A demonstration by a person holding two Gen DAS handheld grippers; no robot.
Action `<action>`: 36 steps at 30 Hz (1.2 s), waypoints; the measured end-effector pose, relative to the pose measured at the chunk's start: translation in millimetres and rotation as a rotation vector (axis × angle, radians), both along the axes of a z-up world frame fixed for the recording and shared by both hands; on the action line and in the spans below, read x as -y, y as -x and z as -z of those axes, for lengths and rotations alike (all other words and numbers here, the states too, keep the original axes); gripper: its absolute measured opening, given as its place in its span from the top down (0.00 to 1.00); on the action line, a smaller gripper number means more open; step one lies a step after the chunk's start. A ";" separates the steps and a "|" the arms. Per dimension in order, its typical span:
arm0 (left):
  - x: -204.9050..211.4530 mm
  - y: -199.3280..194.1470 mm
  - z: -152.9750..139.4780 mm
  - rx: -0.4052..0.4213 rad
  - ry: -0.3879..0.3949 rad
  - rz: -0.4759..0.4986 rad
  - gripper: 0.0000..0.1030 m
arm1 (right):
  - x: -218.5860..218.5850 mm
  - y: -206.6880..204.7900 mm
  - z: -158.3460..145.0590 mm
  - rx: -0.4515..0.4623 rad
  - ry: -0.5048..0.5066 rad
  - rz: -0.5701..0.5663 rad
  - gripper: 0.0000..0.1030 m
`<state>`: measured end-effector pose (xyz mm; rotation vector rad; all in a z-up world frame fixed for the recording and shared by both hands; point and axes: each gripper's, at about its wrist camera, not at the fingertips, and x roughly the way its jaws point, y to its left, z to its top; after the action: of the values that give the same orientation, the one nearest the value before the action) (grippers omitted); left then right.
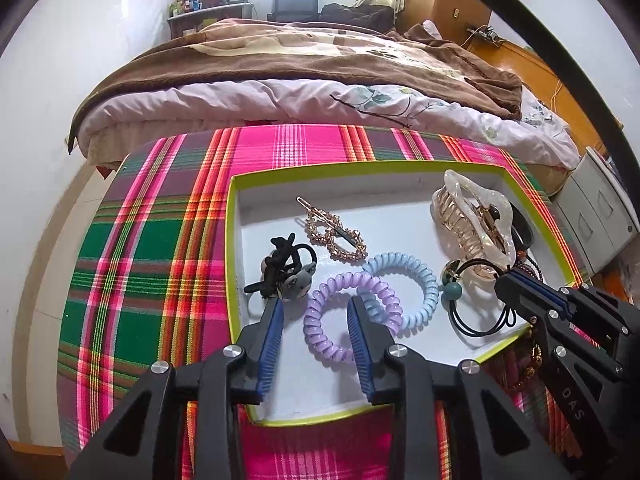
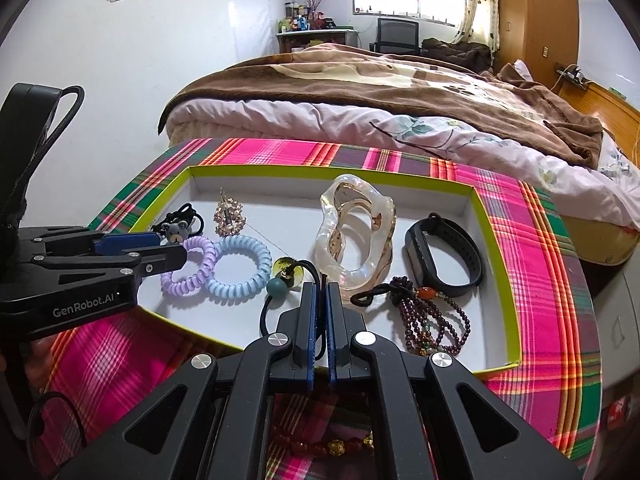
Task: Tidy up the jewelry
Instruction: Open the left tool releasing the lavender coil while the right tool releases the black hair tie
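Plaid-covered table carries tray. Left gripper jaws spread over purple coil tie; right gripper pinches black hair tie.

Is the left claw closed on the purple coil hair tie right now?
No: the left claw is open, its blue fingers spread either side of the purple coil hair tie's near arc inside the tray.

The right gripper is clamped on the black elastic hair tie inside the green-rimmed tray. Beside it lie a dark beaded bracelet, a pearly claw clip and a black fitness band. The left gripper reaches over the purple coil tie, which touches the blue coil tie.
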<state>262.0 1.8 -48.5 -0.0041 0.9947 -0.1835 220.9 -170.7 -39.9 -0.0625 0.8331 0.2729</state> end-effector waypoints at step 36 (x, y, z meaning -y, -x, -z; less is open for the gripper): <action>4.0 54.6 -41.6 0.078 0.010 -0.018 0.35 | 44.5 48.5 -28.6 0.075 -0.033 0.087 0.76</action>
<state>207.4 -2.2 -6.8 -0.0152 0.9153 -0.1706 172.4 -215.1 -11.3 -0.0058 0.7544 0.2008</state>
